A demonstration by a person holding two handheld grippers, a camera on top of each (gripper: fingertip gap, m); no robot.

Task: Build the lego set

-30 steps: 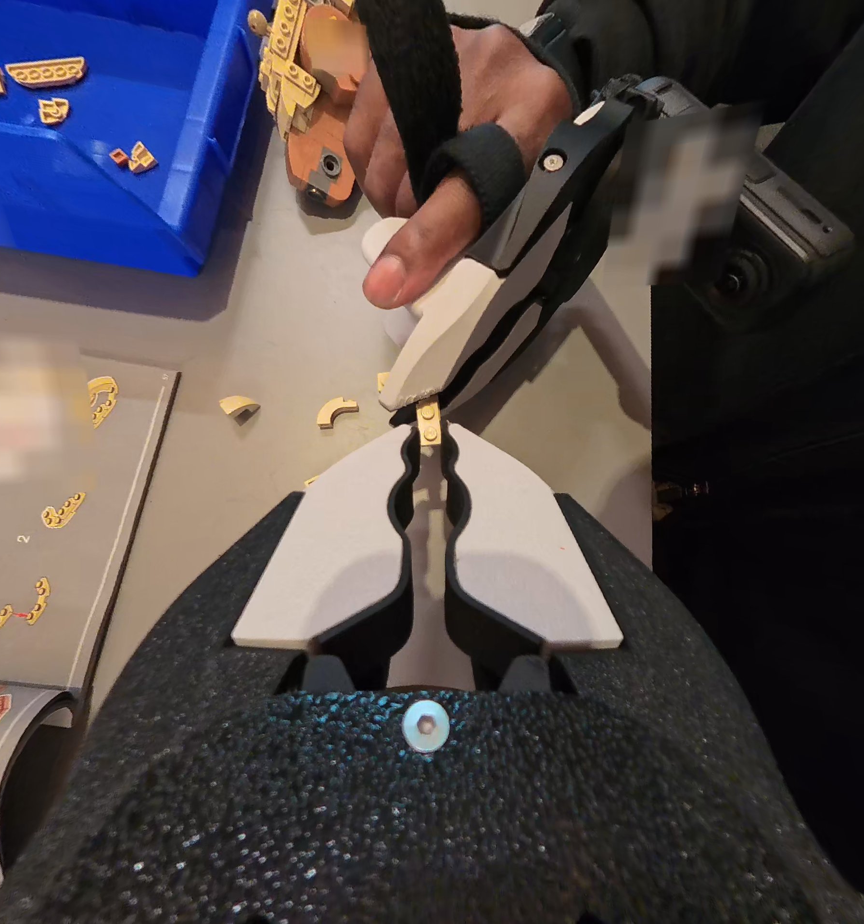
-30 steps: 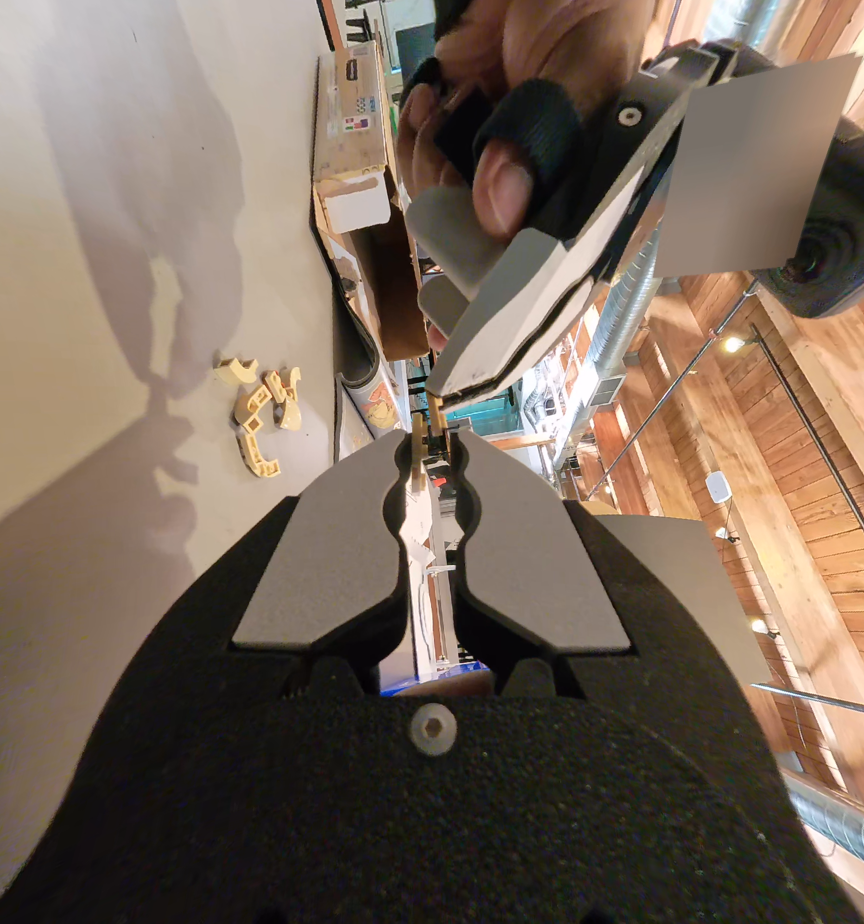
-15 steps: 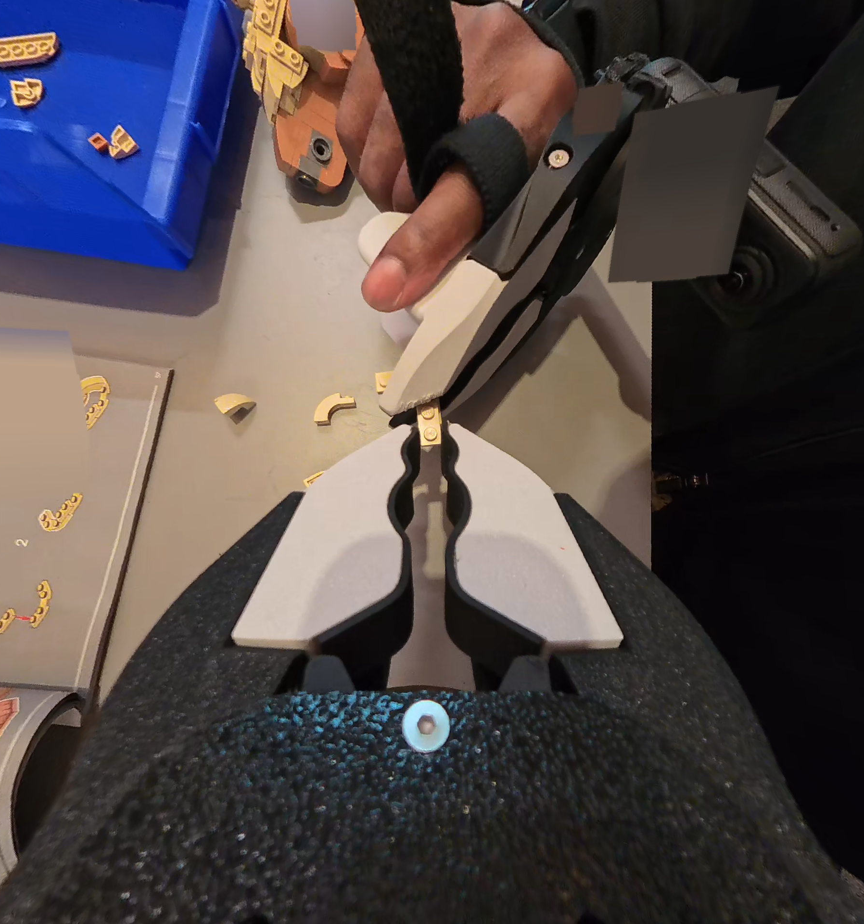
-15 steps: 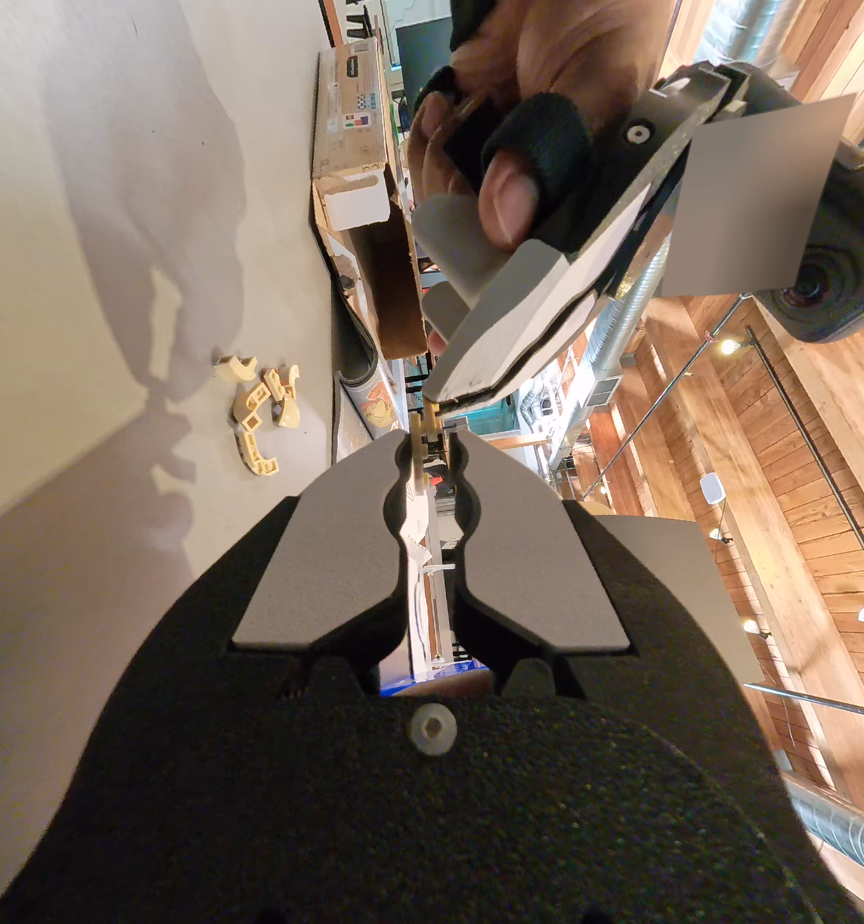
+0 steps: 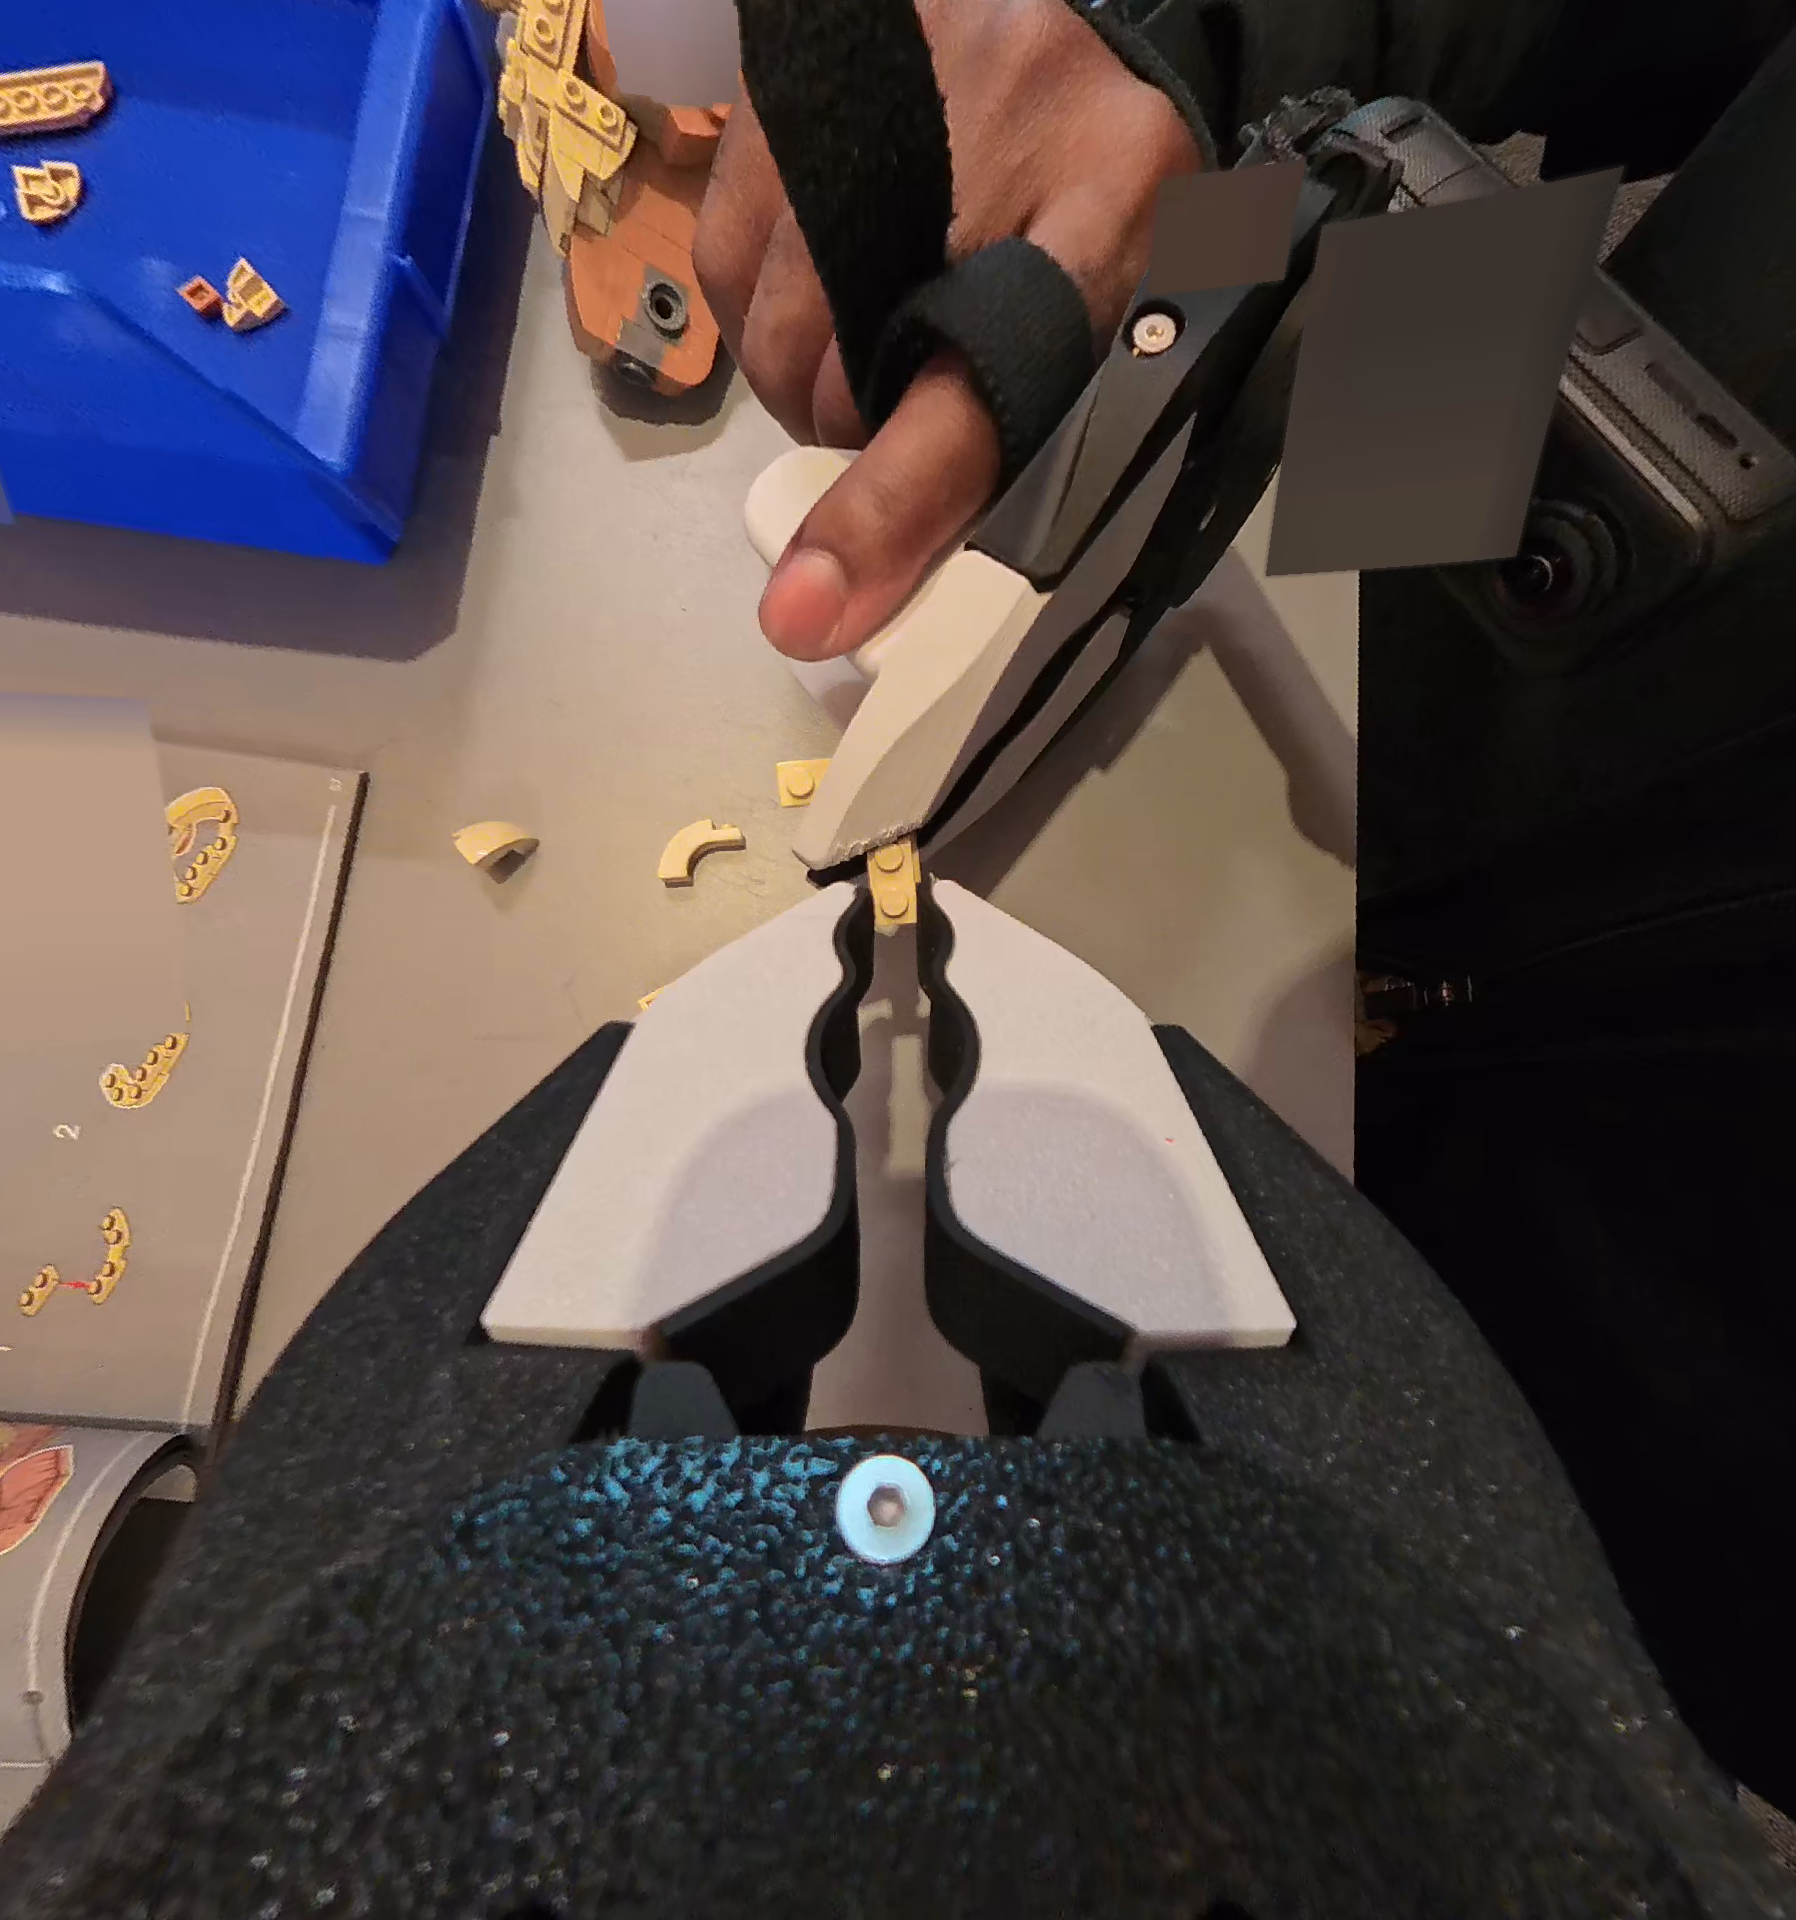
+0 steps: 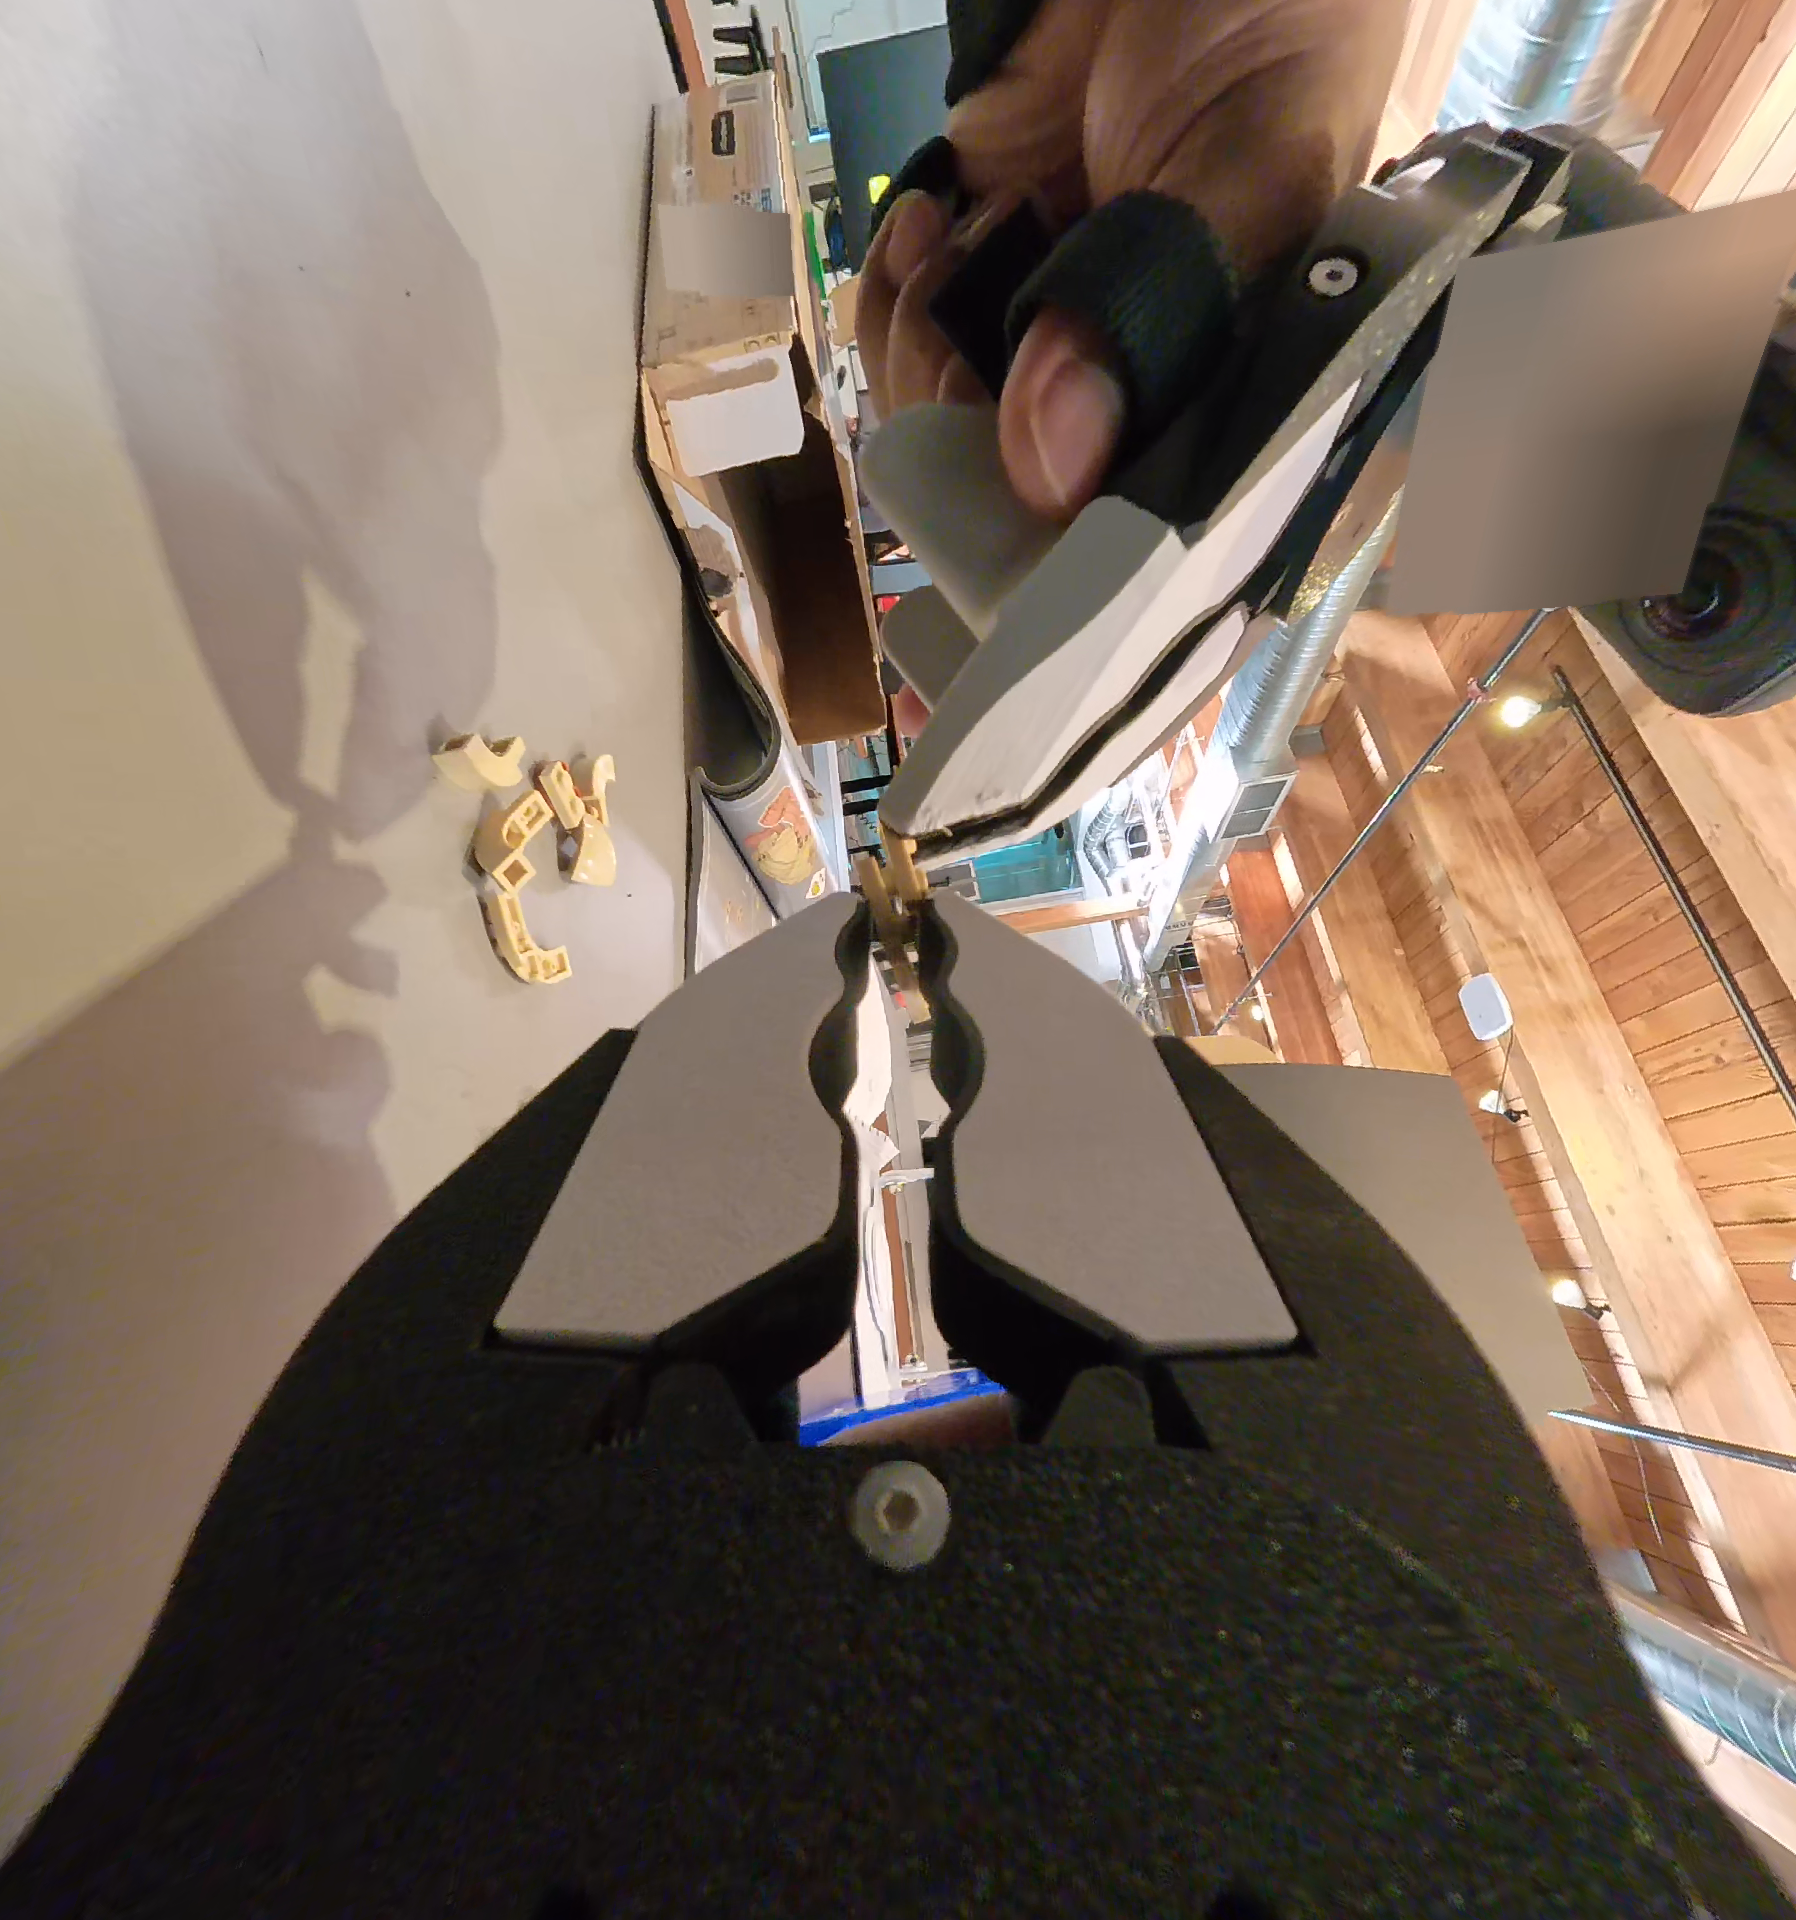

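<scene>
Grey table [image 5: 582, 644]: blue bin [image 5: 250, 343], loose tan bricks [image 5: 702, 850]; wood-panelled room behind.

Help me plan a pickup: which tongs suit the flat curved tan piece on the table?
Likely left: left tongs point down at the table beside the curved piece; right tongs point sideways. Both grip plates.
</scene>
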